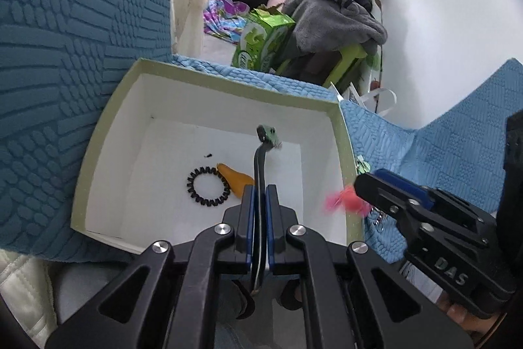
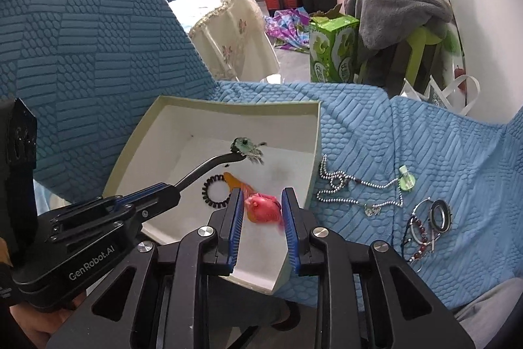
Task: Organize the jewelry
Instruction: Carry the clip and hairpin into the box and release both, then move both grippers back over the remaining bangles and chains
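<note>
An open white box (image 1: 108,133) with a pale green rim (image 2: 313,133) sits on the blue textured cover. In it lie a black spiral hair tie (image 1: 208,186) (image 2: 215,191) and an orange piece (image 1: 236,181). My left gripper (image 1: 260,201) is shut on a black hairpin with a green jewelled head (image 1: 268,134) (image 2: 245,148), held over the box. My right gripper (image 2: 263,205) has its jaws apart around a pink-red ornament (image 2: 264,207) (image 1: 346,198) at the box's right rim; the ornament is blurred, and contact with the pads is unclear.
On the cover right of the box lie a silver bead chain (image 2: 353,188) with a pale green pendant (image 2: 407,180), a dark ring (image 2: 439,215) and a beaded bracelet (image 2: 421,241). A green carton (image 2: 333,46), clothes and suitcases stand behind.
</note>
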The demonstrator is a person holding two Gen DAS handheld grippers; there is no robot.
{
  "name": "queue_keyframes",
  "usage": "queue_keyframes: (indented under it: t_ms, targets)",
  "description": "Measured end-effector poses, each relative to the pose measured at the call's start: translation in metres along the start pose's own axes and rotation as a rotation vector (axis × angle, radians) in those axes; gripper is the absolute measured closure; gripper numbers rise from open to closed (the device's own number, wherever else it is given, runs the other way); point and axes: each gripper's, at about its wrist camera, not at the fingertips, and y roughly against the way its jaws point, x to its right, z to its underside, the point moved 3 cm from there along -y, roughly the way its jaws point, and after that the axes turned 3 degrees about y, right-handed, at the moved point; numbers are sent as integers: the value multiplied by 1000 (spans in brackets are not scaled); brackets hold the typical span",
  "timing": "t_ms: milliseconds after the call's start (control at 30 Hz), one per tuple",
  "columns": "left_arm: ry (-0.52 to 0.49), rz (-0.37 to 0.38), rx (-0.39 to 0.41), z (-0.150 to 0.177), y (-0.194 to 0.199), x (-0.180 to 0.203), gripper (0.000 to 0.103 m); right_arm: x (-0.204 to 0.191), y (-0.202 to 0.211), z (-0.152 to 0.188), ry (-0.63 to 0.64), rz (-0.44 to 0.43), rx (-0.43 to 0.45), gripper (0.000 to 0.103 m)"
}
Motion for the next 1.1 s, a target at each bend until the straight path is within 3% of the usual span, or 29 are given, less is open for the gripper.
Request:
queue_keyframes:
  t_ms: [67,133,233,700,933,1100]
  targets:
    - [11,1,10,-4,4,1,92,1,10,-5,12,-9,28,70]
    - [19,-6,14,-5,8,2,67,3,20,-10,22,-13,52,70]
    - [24,-25,64,-9,23,5,50,6,35,-17,30,-23,84,70]
    - [-48,20,251,-24,97,69,50,40,137,-43,54,-8,283,70]
    - [-74,55,272,-18,104,100,50,64,179,-37,42,17,351,70]
    - [-99,84,246,-8,88,125,50,95,183,-21,11,58,357,70]
